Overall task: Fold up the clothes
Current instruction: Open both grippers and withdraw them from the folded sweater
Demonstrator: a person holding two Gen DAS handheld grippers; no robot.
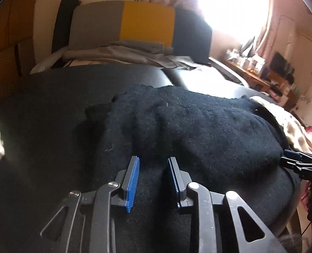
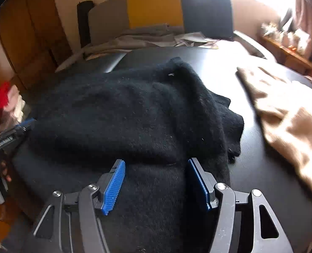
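Fuzzy black knitted sweater (image 2: pixel 134 113) lies bunched on the dark smooth desk (image 2: pixel 250 168). Left gripper (image 1: pixel 153 168) and right gripper (image 2: pixel 156 170) fingers stand open over its near edge. Blurred tan patterned cloth (image 2: pixel 292 126) lies right.

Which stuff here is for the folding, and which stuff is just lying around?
For the folding:
black knitted sweater
left claw, open over the sweater
right claw, open over the sweater
dark table it lies on

Just lying around:
tan patterned cloth
grey, yellow and black cushion
grey sheets
cluttered shelf
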